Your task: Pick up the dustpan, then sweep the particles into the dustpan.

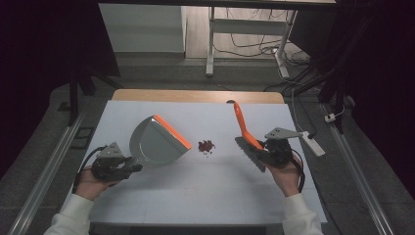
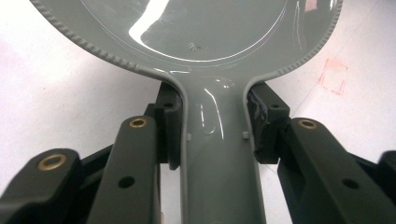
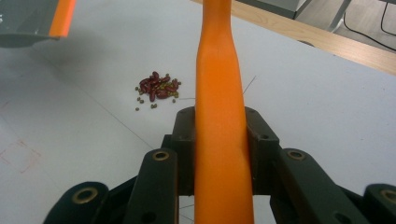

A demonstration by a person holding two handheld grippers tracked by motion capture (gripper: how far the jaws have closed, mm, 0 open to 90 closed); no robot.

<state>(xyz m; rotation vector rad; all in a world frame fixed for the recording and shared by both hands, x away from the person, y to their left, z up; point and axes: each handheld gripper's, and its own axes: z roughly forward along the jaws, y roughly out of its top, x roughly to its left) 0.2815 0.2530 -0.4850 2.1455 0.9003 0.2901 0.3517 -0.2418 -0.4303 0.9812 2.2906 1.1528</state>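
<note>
1. grey dustpan (image 1: 155,142) with an orange lip, tilted, at the table's left.
2. brush (image 1: 248,142) with an orange handle, bristles down, at the right.
3. small heap of red beans (image 1: 206,146) between them.

High view: white table (image 1: 195,186) evenly lit from overhead, room around it falls to near black. Soft shadow beneath the dustpan (image 2: 205,28); bright overhead glare streaks its glossy pan. Close-up black jaws soft-focus; slight overall grain.
</note>
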